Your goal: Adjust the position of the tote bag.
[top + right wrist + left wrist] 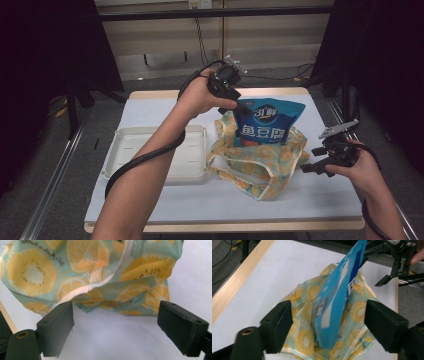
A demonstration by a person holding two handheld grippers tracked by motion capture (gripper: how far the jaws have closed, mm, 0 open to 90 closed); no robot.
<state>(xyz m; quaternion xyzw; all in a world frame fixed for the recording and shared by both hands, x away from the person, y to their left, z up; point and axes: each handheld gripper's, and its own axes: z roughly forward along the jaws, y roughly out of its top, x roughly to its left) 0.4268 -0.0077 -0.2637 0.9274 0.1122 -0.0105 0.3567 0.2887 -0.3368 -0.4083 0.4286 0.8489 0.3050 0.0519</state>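
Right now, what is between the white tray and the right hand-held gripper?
The fruit-print bag with the blue snack packet standing in it lies between the white tray and the right hand-held gripper, seen in the high view.

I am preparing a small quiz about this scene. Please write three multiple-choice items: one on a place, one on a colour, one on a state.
1. Where does the white tray lie relative to the fruit-print bag in the high view?
A. to its left
B. to its right
C. on top of it

2. What is the main colour of the snack packet?
A. red
B. blue
C. black

3. How do the jaws of the left gripper stand?
A. shut on the packet
B. shut on the tray
C. open, one on each side of the packet

Answers: 1 A, the tray sits left of the bag on the table. 2 B, its printed face is blue. 3 C, gaps show between both jaws and the packet.
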